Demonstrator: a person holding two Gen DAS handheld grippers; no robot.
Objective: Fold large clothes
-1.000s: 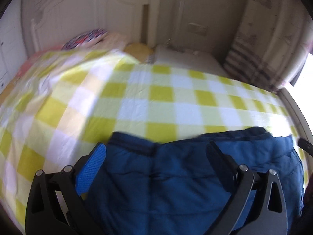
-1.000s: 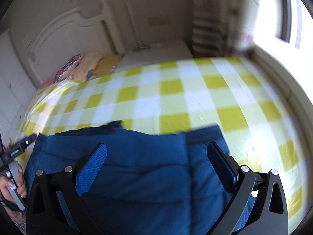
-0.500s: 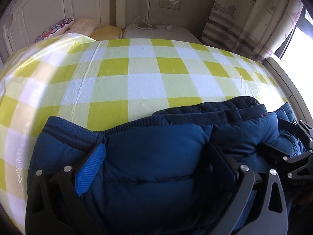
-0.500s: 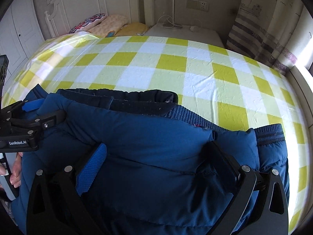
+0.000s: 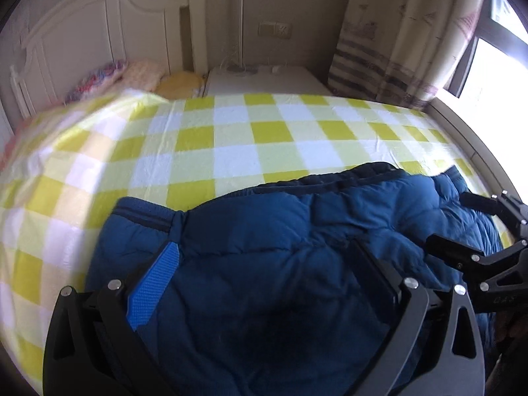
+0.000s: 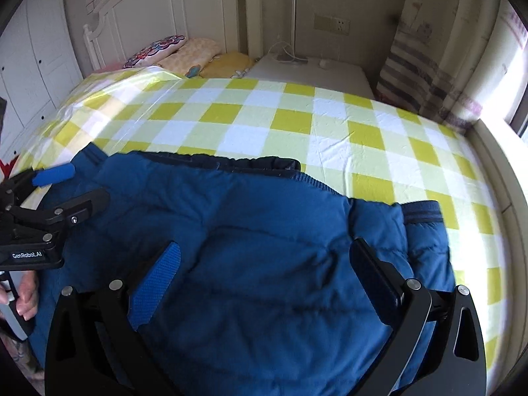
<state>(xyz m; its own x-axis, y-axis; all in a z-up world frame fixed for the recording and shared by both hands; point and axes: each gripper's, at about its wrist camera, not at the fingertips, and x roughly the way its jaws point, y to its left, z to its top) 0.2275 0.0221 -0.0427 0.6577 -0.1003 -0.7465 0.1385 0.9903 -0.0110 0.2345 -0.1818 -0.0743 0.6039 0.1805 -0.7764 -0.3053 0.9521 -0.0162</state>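
Left wrist view: your left gripper [image 5: 264, 277] hangs above the blue padded jacket [image 5: 297, 247], jaws spread, gripping nothing. Right wrist view: your right gripper [image 6: 264, 277] likewise, jaws spread; the jacket lies near on the checkered bedspread [image 6: 297, 115].

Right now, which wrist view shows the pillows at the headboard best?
The right wrist view: the pillows are sharp, with the floral, pale and yellow ones distinct. In the left wrist view the pillows are motion-blurred and partly hidden behind the checked sheet.

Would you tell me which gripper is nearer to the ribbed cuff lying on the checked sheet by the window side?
Right. The right gripper hangs above the jacket just beside that cuff; the left gripper is at the jacket's far end.
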